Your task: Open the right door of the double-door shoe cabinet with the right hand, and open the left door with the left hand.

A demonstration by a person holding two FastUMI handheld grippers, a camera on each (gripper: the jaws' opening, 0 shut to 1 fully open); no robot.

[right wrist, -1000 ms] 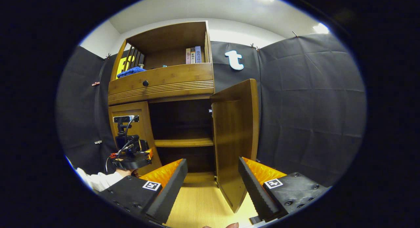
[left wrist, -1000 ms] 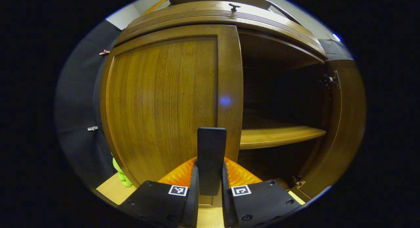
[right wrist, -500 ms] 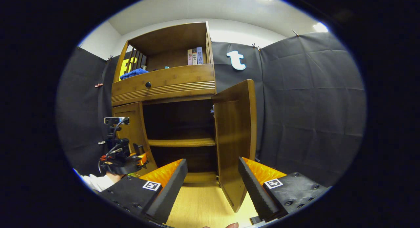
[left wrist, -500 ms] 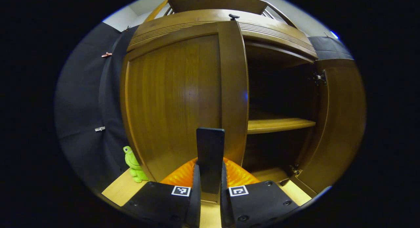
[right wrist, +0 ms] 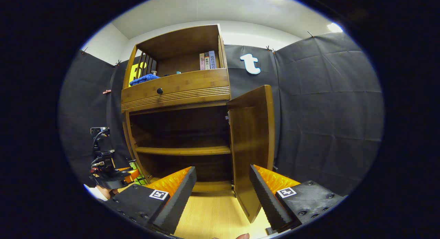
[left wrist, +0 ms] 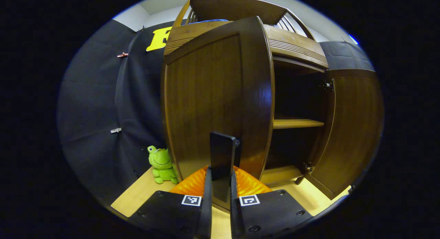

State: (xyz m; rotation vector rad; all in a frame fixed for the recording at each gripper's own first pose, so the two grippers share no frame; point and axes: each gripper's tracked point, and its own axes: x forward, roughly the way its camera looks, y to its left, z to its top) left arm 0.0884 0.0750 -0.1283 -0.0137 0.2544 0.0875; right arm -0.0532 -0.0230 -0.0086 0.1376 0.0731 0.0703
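Over the last second the left door [left wrist: 220, 94] has swung well out from the cabinet [right wrist: 177, 89]. From the left gripper view it now stands edge-on, with the green frog toy [left wrist: 161, 164] and more of the black wall showing beside it. In the right gripper view the doorway has gone from half covered to fully bare, and the left gripper [right wrist: 110, 172] has drifted out to the left side.

The left gripper [left wrist: 220, 197] has its fingers closed tight on the door's dark handle [left wrist: 222, 160]. The right gripper [right wrist: 221, 194] hangs back with its fingers spread wide and holding nothing, facing the right door [right wrist: 252, 146], which stands fully open. Both shelves lie in plain sight.

To my eye the job is nearly finished: the right door is done, and the left needs only a little more swing before letting go.
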